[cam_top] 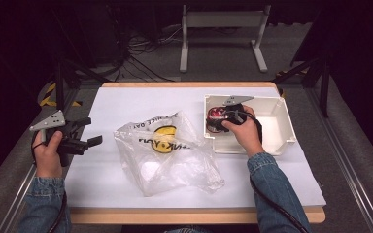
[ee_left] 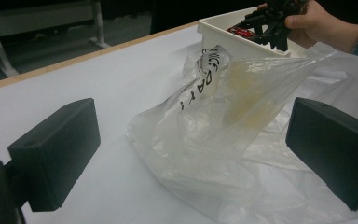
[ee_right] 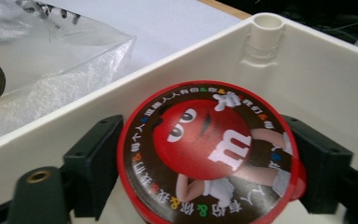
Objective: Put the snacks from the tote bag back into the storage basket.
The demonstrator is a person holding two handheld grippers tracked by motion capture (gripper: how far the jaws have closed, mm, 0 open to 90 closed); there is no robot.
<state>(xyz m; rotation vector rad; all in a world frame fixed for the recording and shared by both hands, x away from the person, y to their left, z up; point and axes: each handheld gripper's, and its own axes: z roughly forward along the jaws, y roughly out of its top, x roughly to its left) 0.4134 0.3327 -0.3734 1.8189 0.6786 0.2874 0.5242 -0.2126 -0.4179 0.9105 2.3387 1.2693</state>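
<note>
Right gripper (cam_top: 217, 118) — positioned inside the white bin (cam_top: 281, 116), at the bin's left end. In the right gripper view its two black jaws stand one on each side of a round red-rimmed candy tin (ee_right: 212, 151); the lid carries a red cartoon character and a white "m". The jaws flank the tin closely, but whether the pads press on it cannot be told. The bin sits toward the far right corner of the white table (cam_top: 126, 102).

Left gripper (cam_top: 85, 136) — held over the table's left edge, jaws wide apart with nothing between them, pointing toward the clear plastic bag (cam_top: 167, 155). The bag lies crumpled at the table's middle, just left of the bin, with black lettering and a yellow mark on it
</note>
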